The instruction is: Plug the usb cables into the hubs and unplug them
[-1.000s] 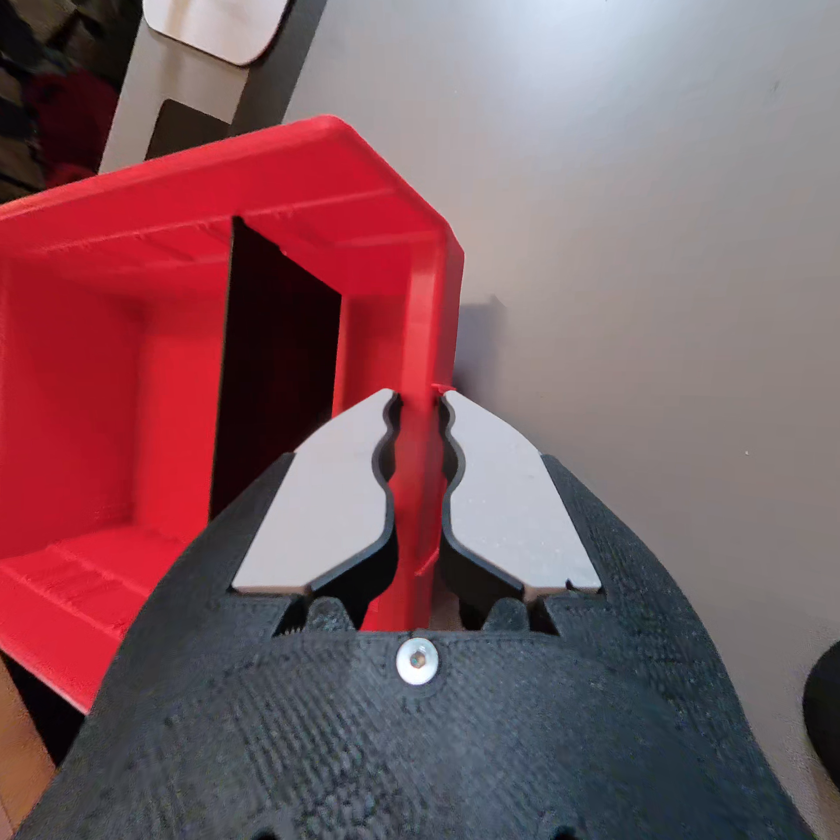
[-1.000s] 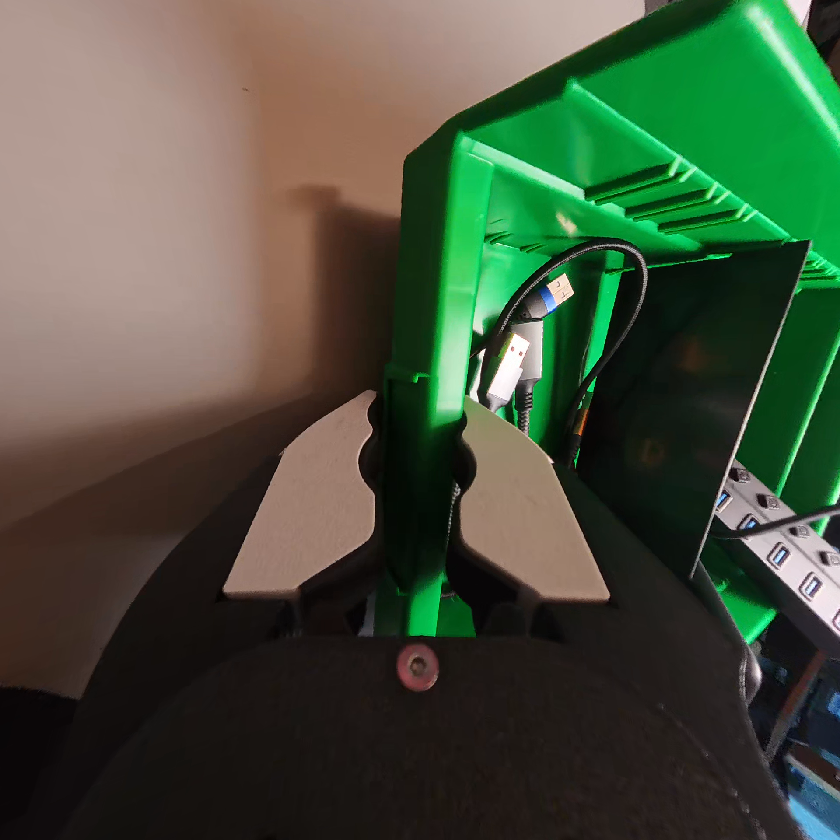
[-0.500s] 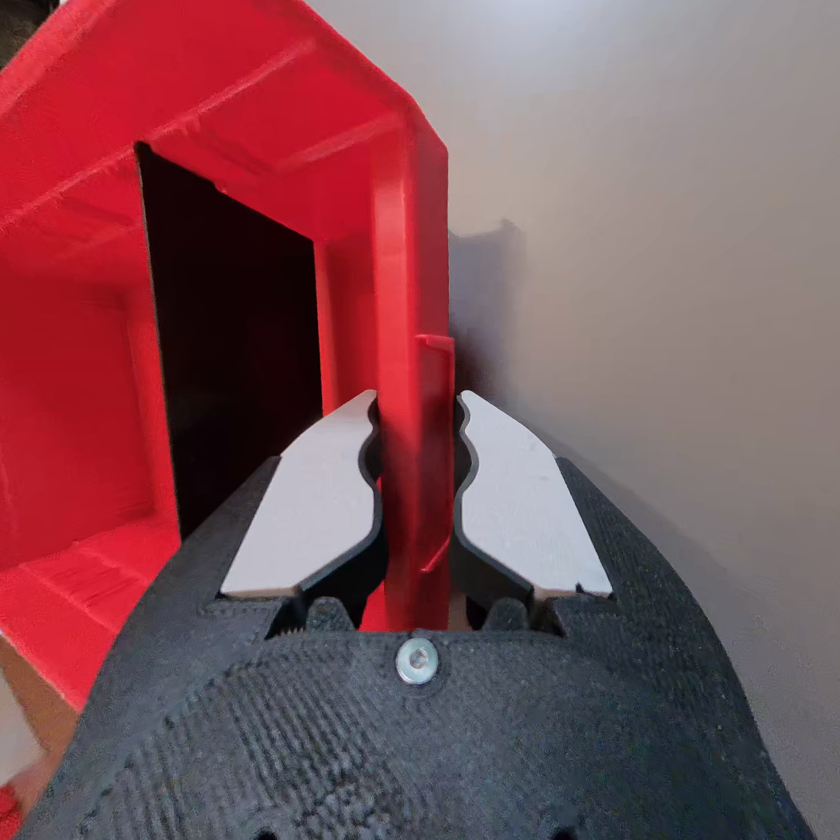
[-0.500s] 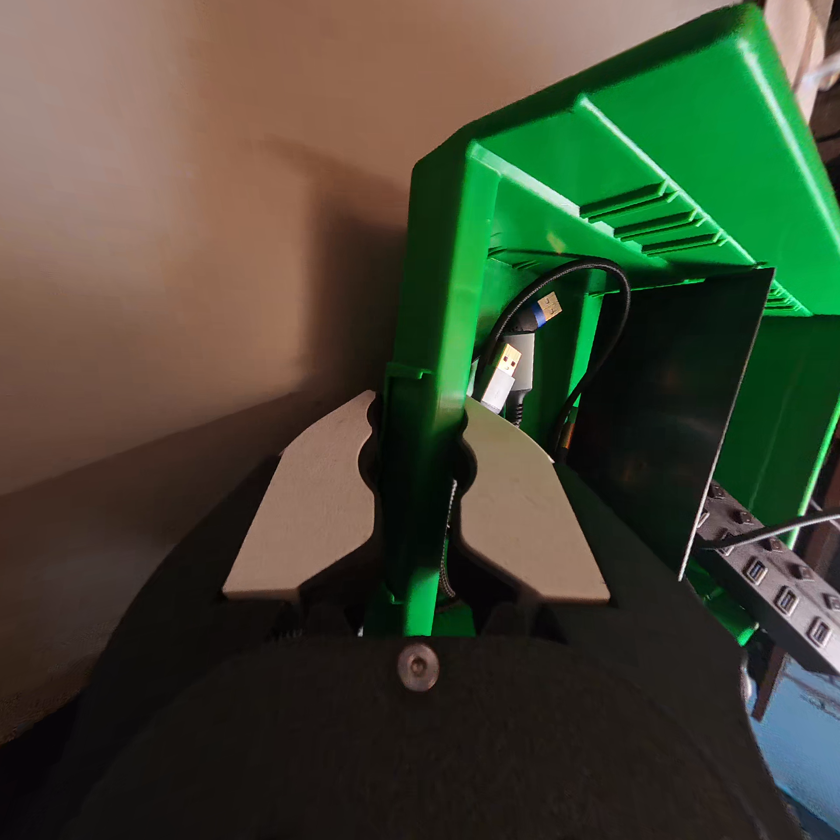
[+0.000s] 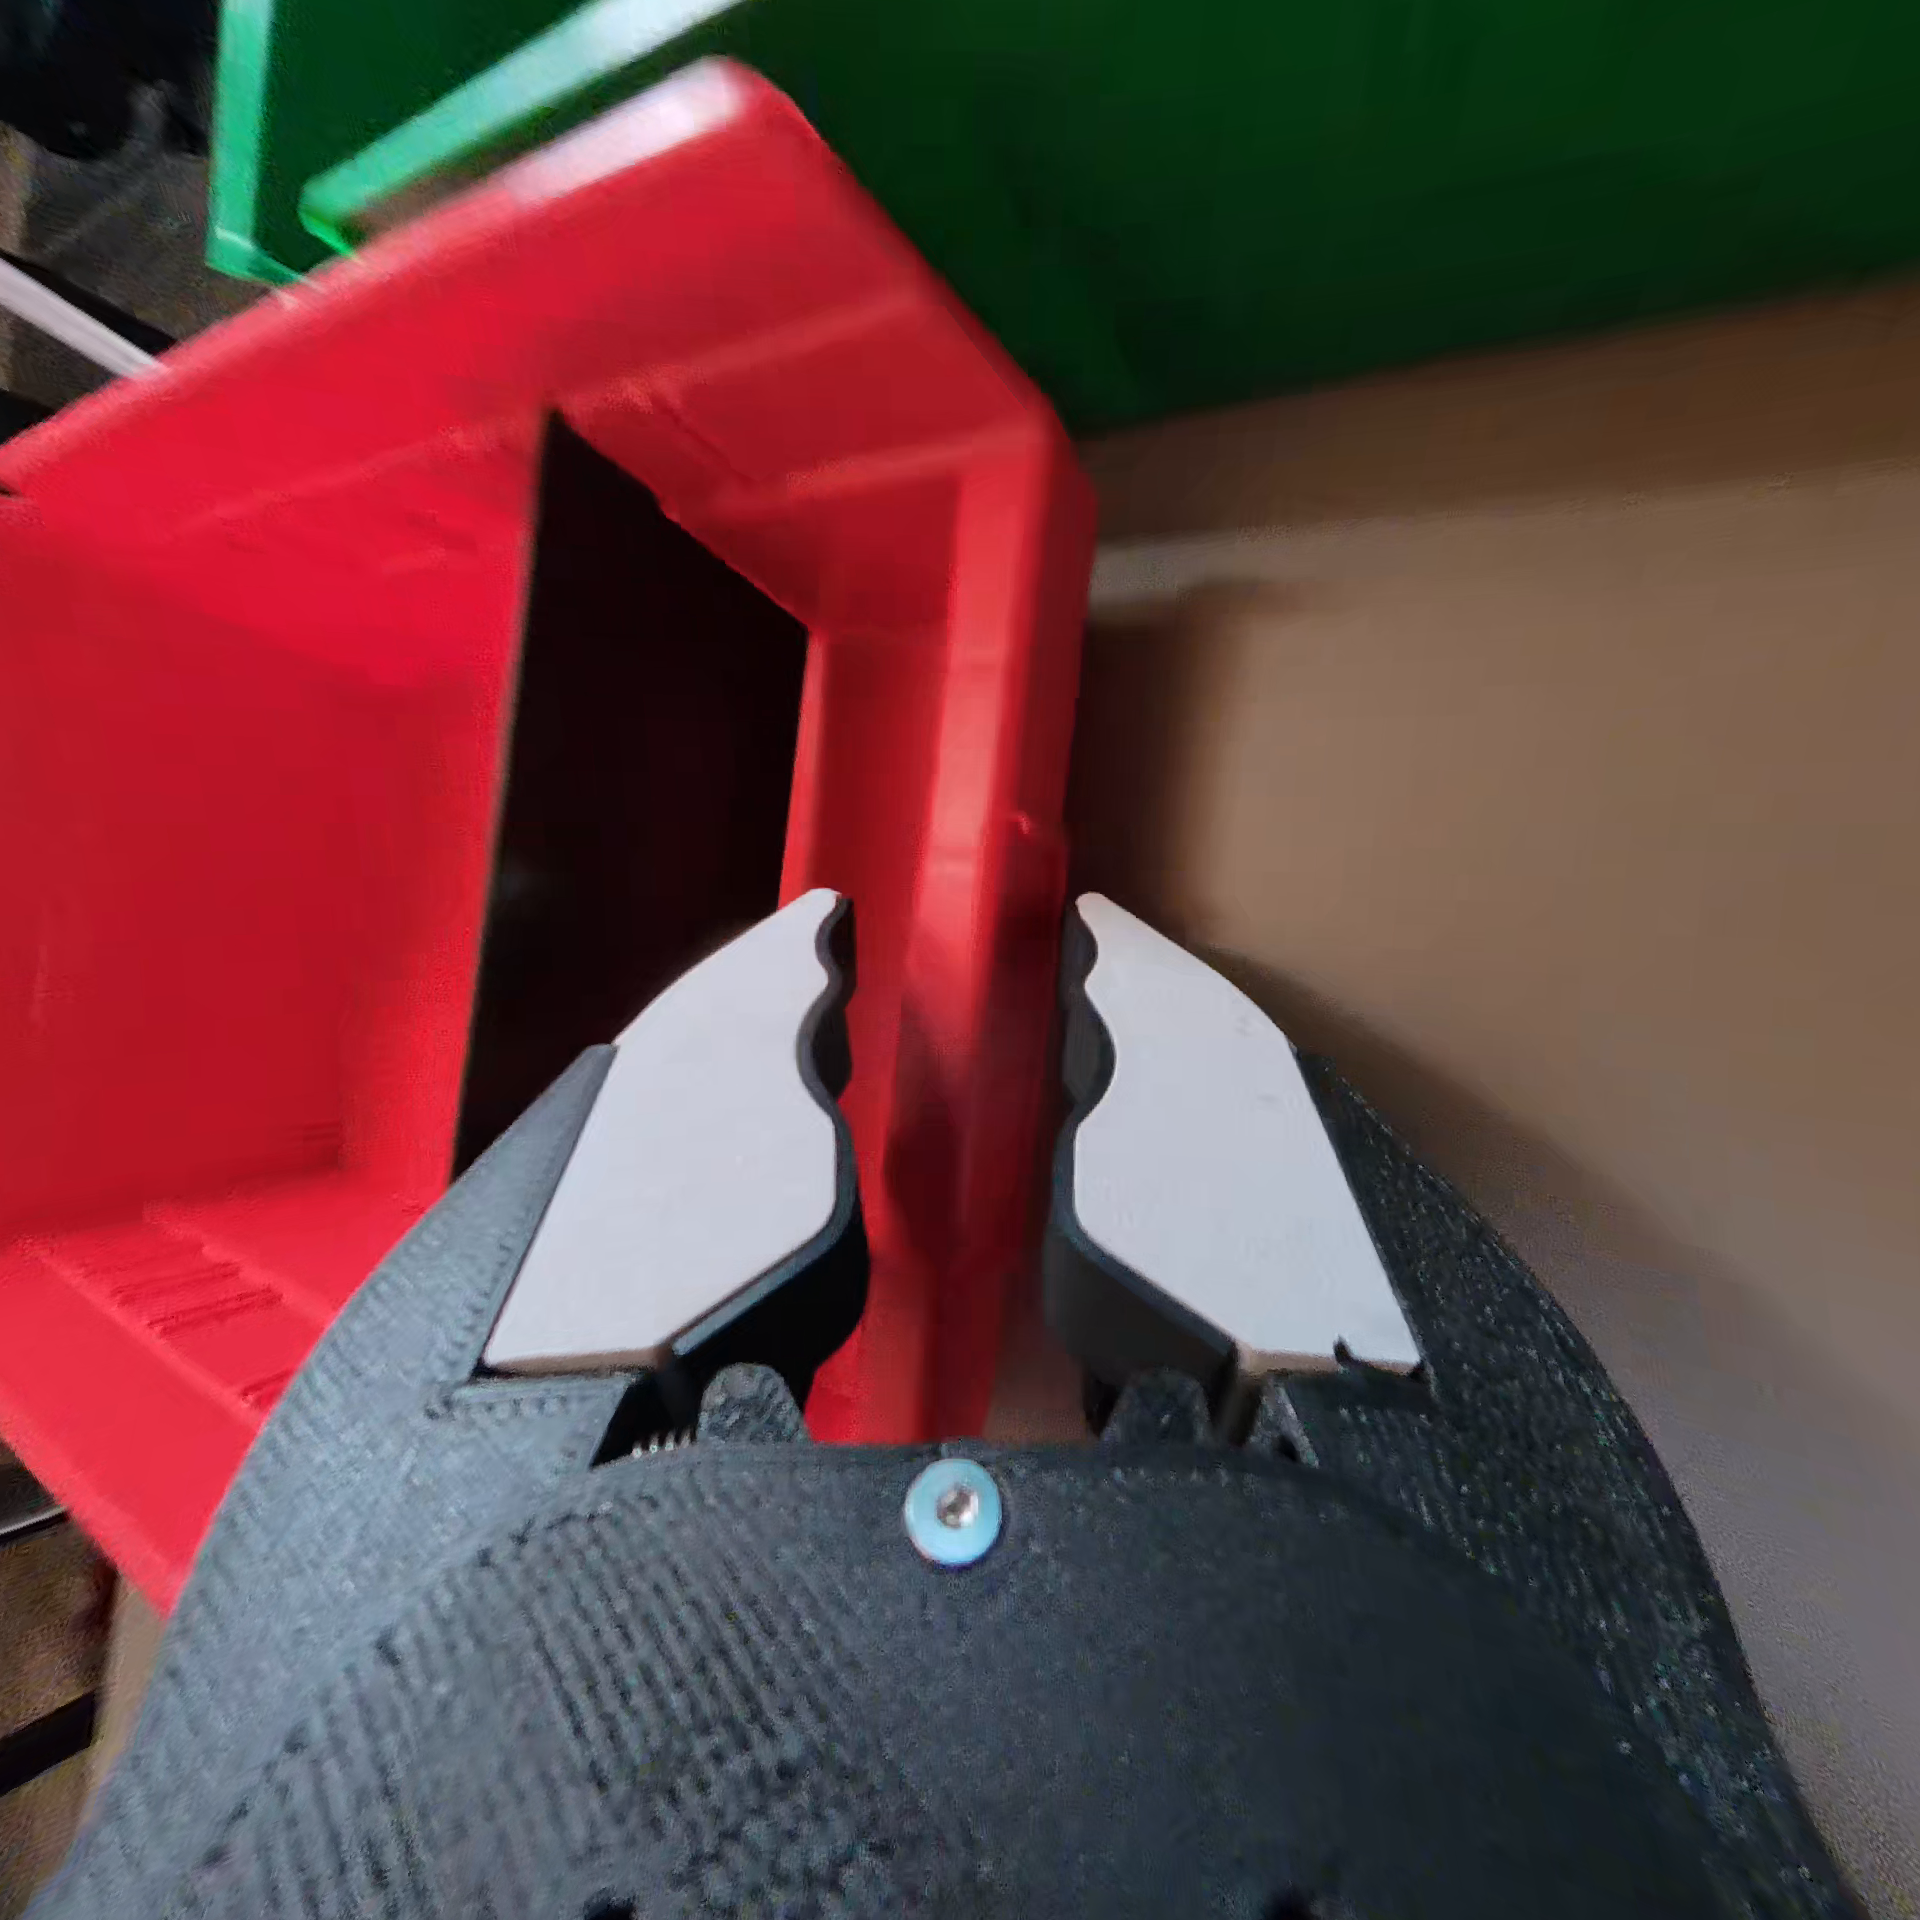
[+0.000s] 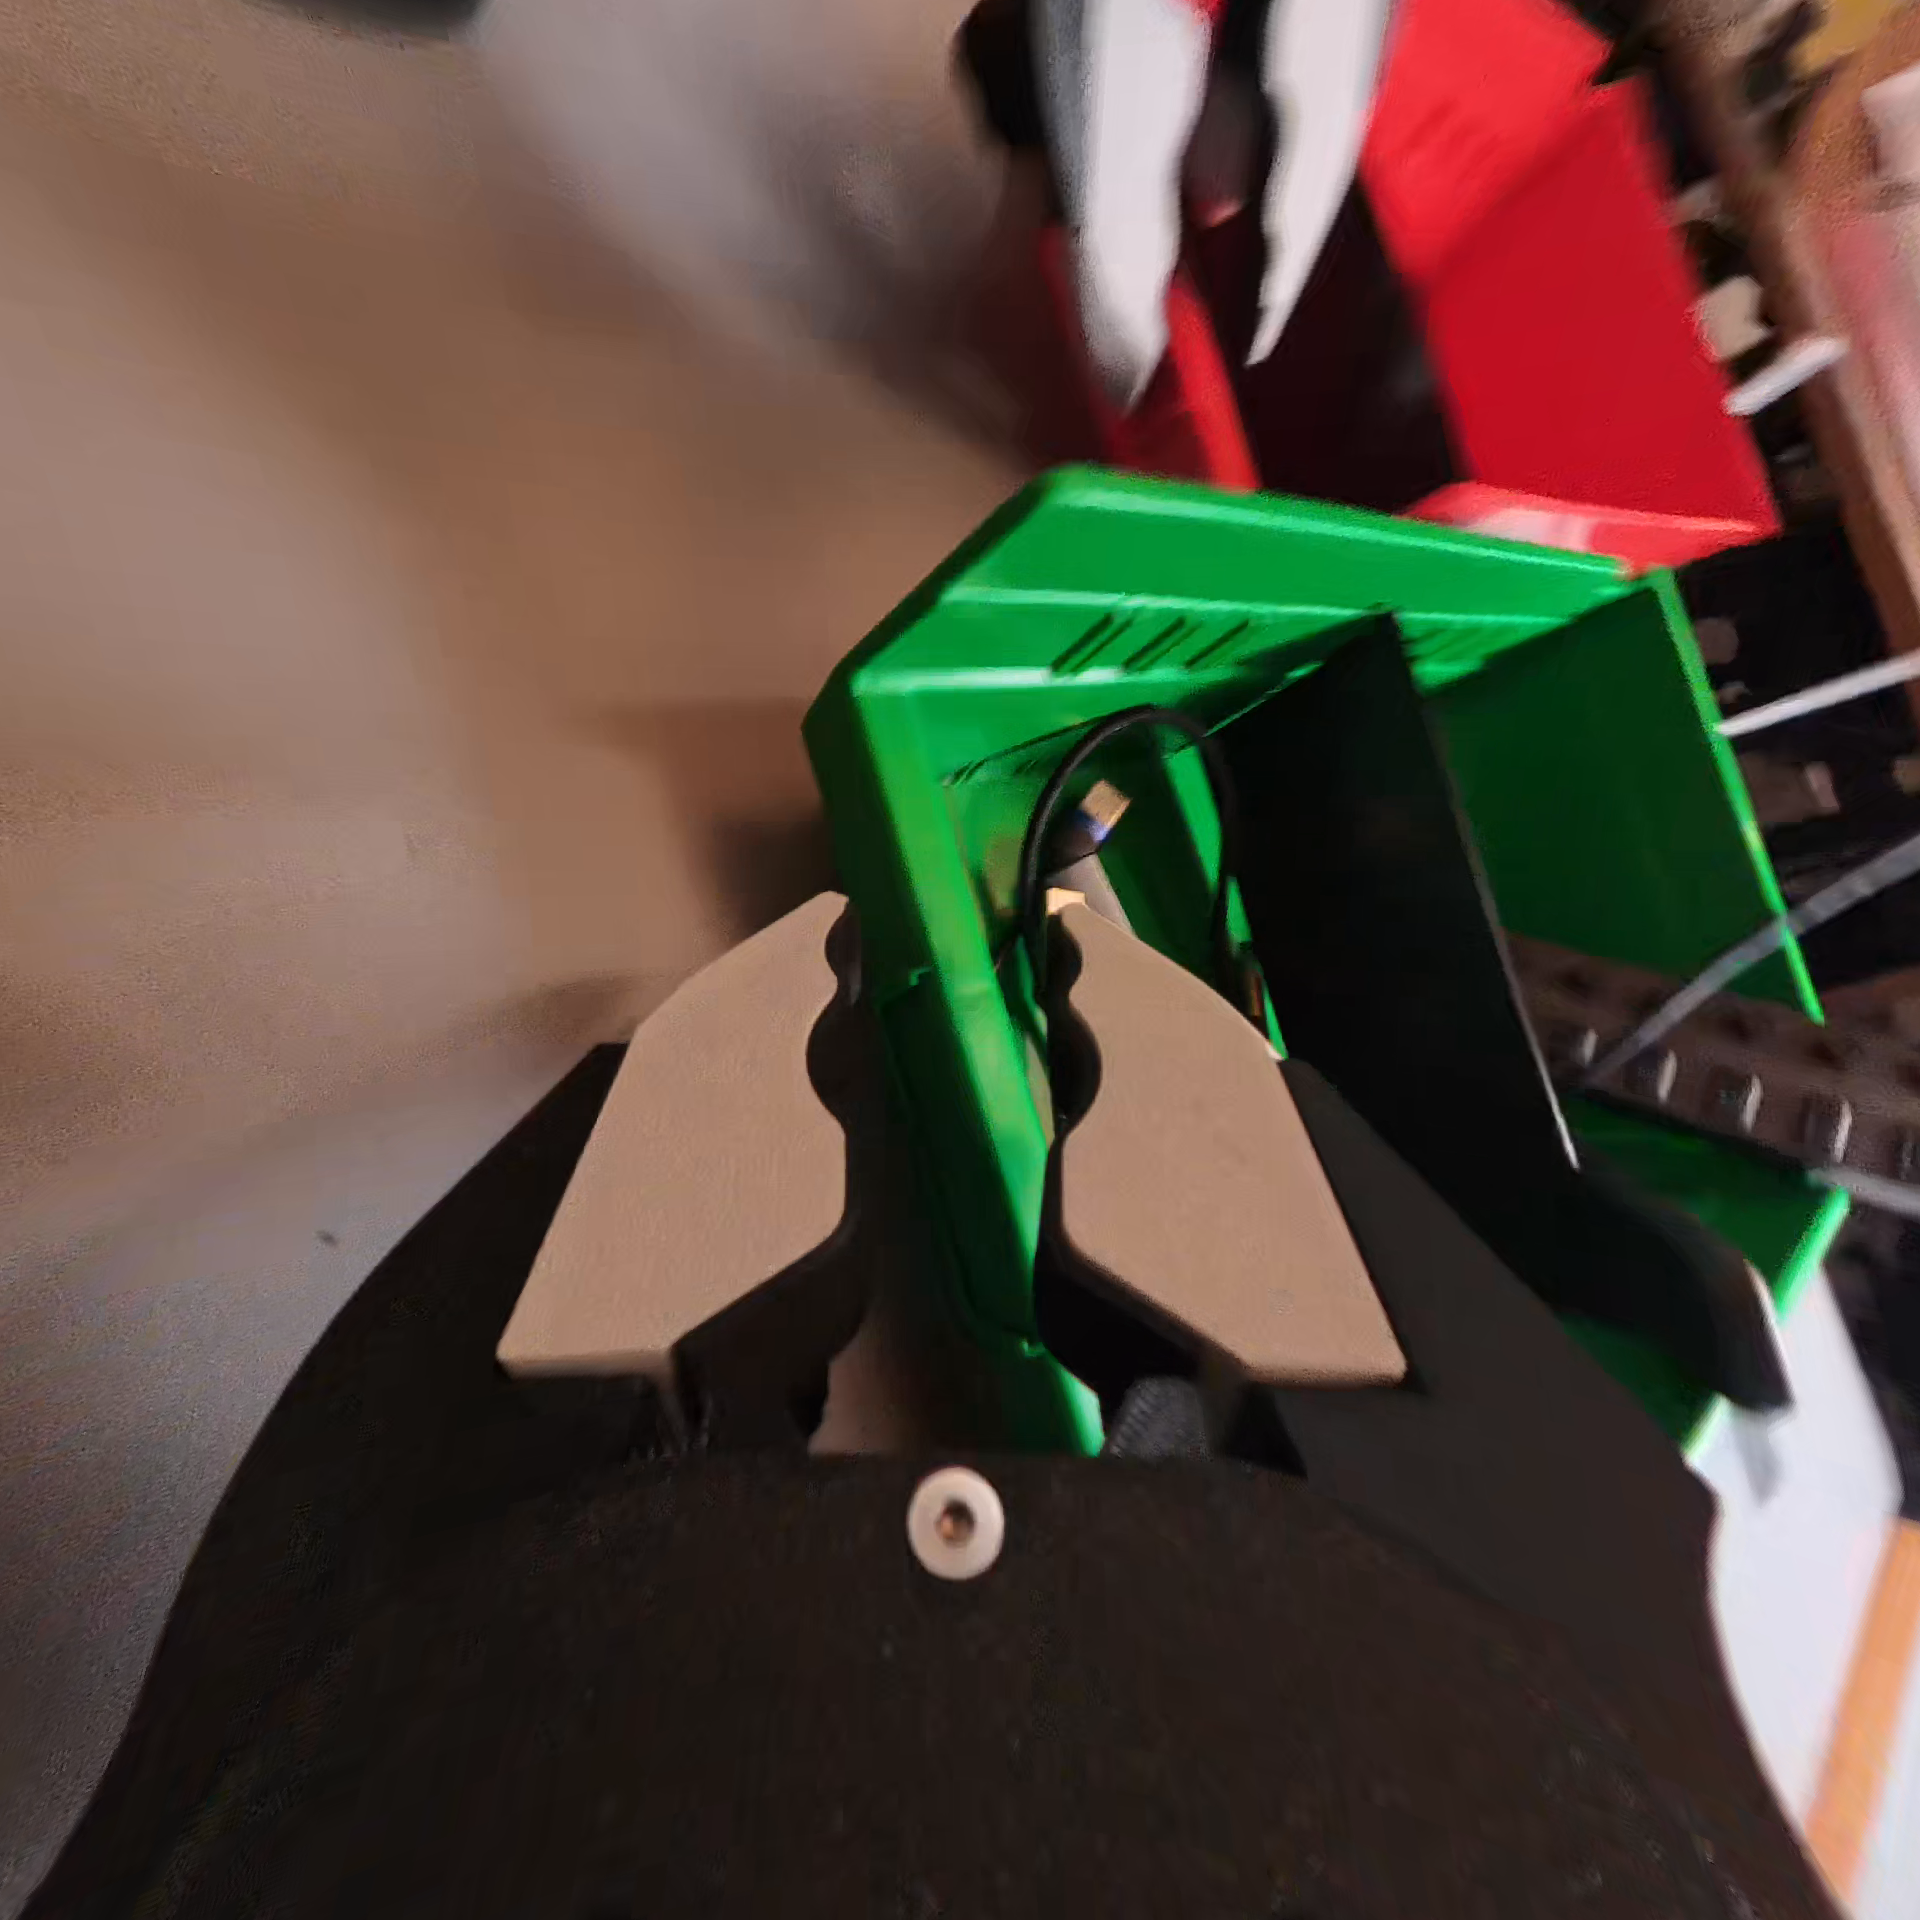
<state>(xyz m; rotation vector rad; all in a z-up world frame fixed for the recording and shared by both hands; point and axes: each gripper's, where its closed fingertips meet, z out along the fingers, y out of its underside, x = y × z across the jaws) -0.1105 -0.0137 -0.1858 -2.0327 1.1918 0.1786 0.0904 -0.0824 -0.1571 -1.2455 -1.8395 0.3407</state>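
Two bins are in my grip, one to each gripper. My left gripper [image 5: 956, 914] reaches forward with its fingers either side of the right-hand wall of the red bin [image 5: 312, 831], the wall standing upright between them; the left finger [image 5: 707, 1132] lies close against the inner face, while the right one seems a shade off the outer face (motion blur keeps me from judging whether it presses). This bin is tipped so that its open side faces me, and a black divider panel [image 5: 634, 810] stands inside it; I see no cables or hubs in what shows of it. Behind and above it spreads the underside of the green bin [image 5: 1351, 187], and to the right lies a bare tan surface [image 5: 1558, 831]. My right gripper [image 6: 956, 914] pinches the left wall of the green bin [image 6: 1558, 810], one finger outside and one inside, both tight against it. That bin too is tipped toward me, with its own black divider [image 6: 1382, 883]. In the left compartment, just past my inner fingertip, sit the usb cables [image 6: 1101, 810]: a black cord loops up over a plug with a blue collar. To the far right, beyond the bin's rim, rows of hub ports [image 6: 1714, 1101] show, blurred. Far off, the left gripper [image 6: 1195, 343] appears on the red bin [image 6: 1538, 332].
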